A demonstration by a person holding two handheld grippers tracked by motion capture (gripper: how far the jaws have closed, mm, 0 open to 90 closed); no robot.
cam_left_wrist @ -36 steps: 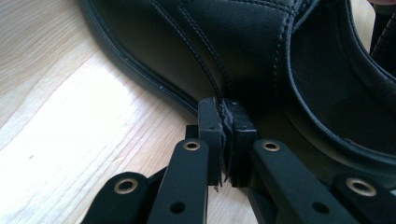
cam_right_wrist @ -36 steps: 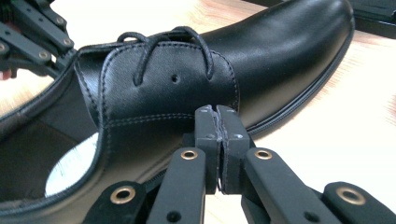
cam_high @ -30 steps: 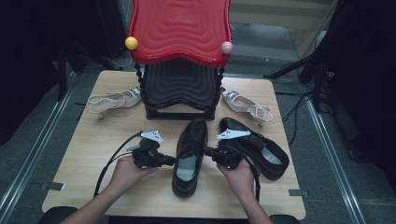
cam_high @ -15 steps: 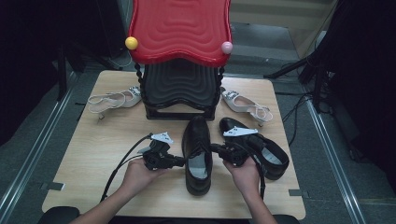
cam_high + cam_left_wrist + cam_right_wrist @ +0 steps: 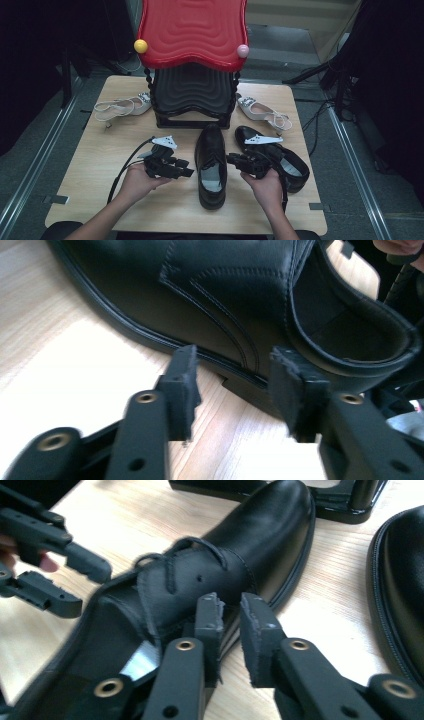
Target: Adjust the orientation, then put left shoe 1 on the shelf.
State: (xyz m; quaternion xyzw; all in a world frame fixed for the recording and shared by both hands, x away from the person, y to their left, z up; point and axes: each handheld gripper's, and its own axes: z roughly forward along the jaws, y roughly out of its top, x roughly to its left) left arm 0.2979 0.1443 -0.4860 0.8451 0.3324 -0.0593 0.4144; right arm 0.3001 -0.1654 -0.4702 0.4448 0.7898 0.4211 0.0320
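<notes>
**Black shoe let go at mid-table**

The table carried a glossy black laced shoe, upright, toe toward the rack. The left gripper had just spread, clear of its side; the right gripper had parted slightly, seemingly off the leather.

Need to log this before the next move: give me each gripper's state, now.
Left gripper: open, jaws just opened, nothing gripped; the black shoe lies just beyond them.
Right gripper: open a little, jaws just opening, nothing between the pads.

wooden table with black shoes, sandals, black stand
</notes>
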